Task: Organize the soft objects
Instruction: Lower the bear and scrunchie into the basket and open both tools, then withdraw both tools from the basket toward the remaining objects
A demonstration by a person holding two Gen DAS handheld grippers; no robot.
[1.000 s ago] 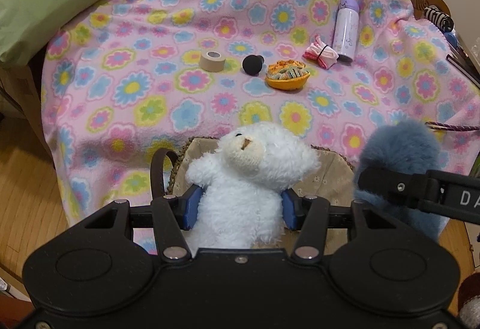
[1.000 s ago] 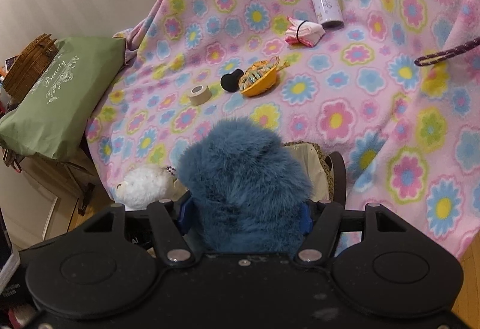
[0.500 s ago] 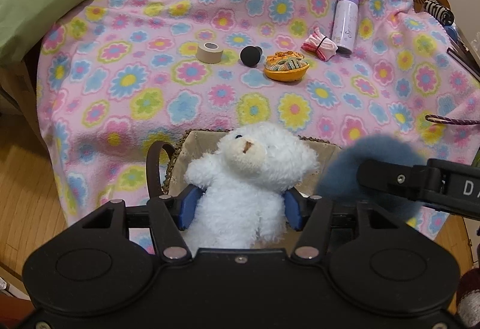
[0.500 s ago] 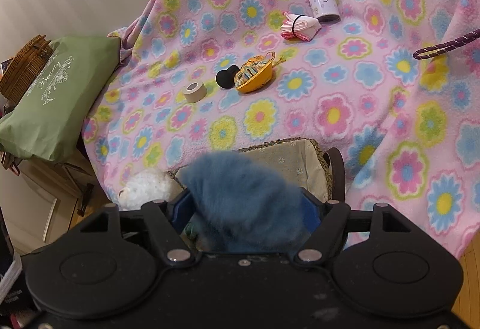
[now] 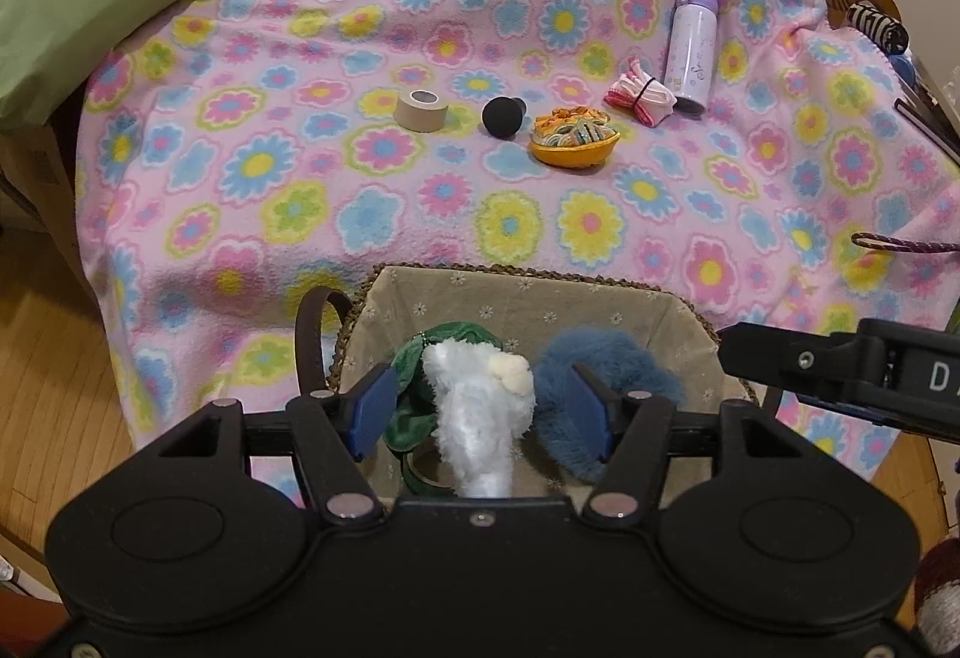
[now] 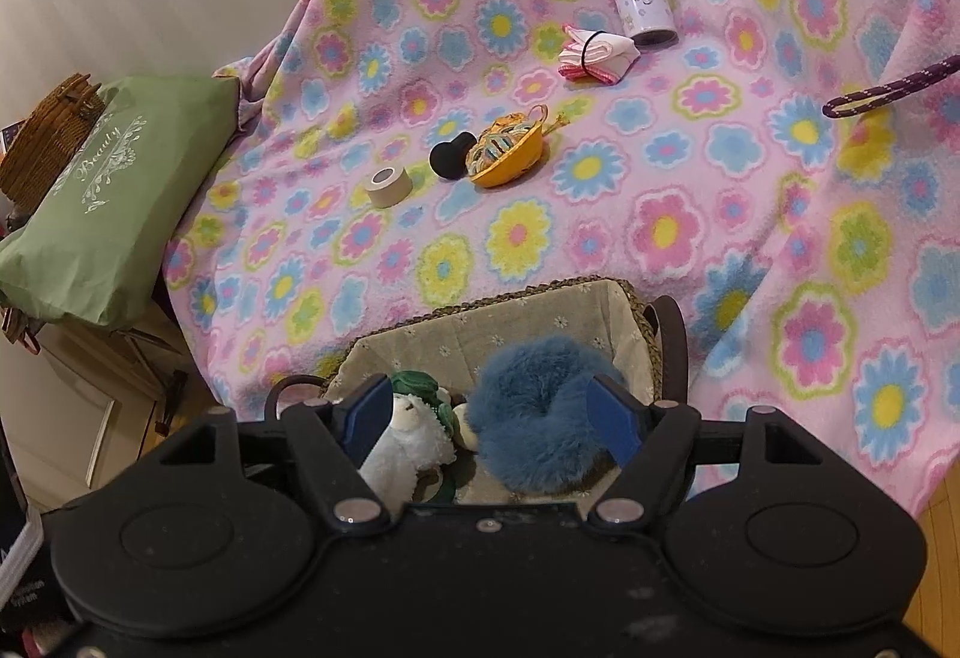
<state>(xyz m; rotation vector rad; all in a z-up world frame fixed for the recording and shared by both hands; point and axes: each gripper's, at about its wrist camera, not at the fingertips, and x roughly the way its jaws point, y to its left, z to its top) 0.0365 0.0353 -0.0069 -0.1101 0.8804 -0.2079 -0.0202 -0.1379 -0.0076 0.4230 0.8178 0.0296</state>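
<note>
Flowered pink blanket (image 5: 252, 159) covers the surface; at its near edge sits 1 lined basket (image 5: 522, 292); left gripper (image 5: 480, 409), jaws wide, holds nothing above 1 white bear (image 5: 480, 418) lying lengthwise inside; right gripper (image 6: 489, 418), equally open and empty, hovers over 1 blue plush (image 6: 534, 406) beside it.

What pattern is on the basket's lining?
Small white flowers on beige basket lining, clearest in the left wrist view.

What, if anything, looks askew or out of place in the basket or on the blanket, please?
The white teddy bear lies tipped over in the basket, head against the blue fluffy toy, over a green soft item. On the floral blanket, the purple bottle lies on its side.
</note>
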